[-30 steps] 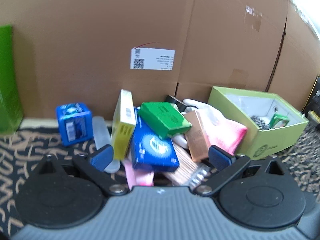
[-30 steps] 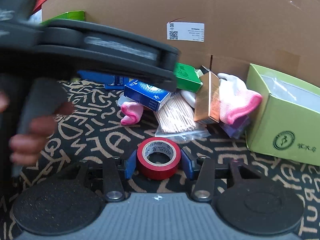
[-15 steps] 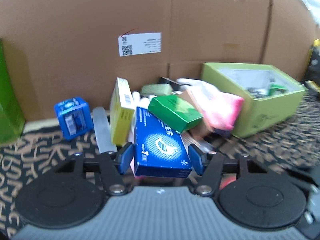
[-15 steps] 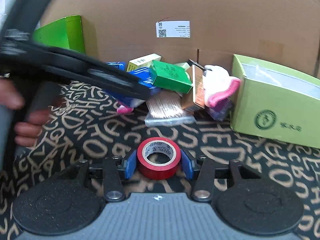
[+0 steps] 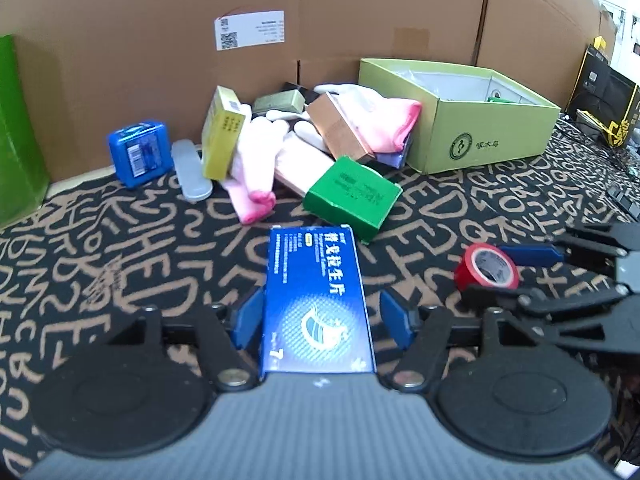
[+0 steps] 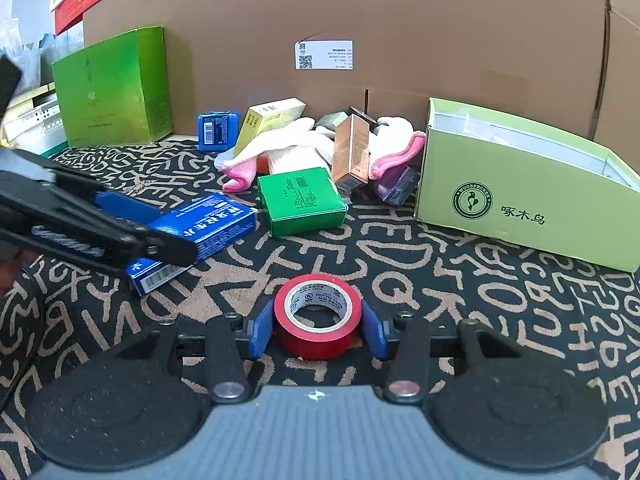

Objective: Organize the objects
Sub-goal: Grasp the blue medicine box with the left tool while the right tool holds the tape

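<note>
- Nearest, the left gripper has its fingers either side of the blue box; a small gap shows on the right, so I cannot tell whether it grips.
- The right gripper is closed on the red tape roll, low over the patterned cloth.
- Just beyond lies the green box; behind it pink-cuffed gloves and small boxes heaped together.
- Far right, the open lime box stands against the cardboard wall.
</note>
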Demonstrator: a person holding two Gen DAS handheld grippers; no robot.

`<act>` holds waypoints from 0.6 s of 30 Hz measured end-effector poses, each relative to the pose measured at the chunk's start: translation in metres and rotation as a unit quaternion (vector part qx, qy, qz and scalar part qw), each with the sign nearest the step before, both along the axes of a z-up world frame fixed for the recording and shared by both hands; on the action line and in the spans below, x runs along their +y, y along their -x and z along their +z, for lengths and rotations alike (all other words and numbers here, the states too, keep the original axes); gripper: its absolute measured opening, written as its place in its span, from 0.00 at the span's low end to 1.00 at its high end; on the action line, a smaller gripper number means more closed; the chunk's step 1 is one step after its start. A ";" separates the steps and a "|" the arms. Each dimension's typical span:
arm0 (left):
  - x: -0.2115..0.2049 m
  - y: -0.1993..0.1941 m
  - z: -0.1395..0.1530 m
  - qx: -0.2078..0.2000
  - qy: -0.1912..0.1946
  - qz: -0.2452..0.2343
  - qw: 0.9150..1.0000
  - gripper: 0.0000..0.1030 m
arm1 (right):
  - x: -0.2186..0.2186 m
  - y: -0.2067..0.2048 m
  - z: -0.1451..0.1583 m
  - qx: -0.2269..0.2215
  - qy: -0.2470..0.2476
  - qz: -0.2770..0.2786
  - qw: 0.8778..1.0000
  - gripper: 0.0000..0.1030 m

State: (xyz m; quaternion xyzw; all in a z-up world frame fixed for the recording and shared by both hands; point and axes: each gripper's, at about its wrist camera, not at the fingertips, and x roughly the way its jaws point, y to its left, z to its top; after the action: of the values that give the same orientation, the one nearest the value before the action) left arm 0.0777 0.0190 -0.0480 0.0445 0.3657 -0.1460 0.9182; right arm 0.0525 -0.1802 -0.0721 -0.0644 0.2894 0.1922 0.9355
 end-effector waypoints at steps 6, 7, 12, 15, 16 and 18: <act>-0.009 -0.010 -0.009 0.008 -0.018 0.005 1.000 0.70 | -0.004 -0.001 -0.001 0.000 -0.006 -0.002 1.000 0.50; -0.009 -0.011 -0.010 0.010 -0.019 0.004 1.000 0.67 | -0.003 -0.001 -0.001 0.000 -0.006 -0.002 1.000 0.50; -0.009 -0.012 -0.011 0.015 -0.018 0.002 1.000 0.54 | -0.004 0.000 0.000 0.000 -0.008 0.000 1.000 0.50; -0.009 -0.011 -0.008 0.017 -0.015 0.004 1.000 0.54 | -0.005 0.003 0.001 -0.001 -0.008 0.003 1.000 0.50; -0.010 -0.011 -0.007 0.016 -0.013 0.005 1.000 0.54 | -0.006 0.004 0.002 -0.002 -0.009 0.004 1.000 0.50; -0.012 -0.009 -0.002 0.013 -0.007 0.000 1.000 0.54 | -0.010 0.005 0.005 -0.006 -0.012 0.005 1.000 0.50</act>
State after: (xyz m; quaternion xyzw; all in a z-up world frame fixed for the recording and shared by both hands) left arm 0.0871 0.0066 -0.0497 0.0485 0.3783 -0.1437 0.9132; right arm 0.0471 -0.1897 -0.0674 -0.0557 0.2809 0.2000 0.9370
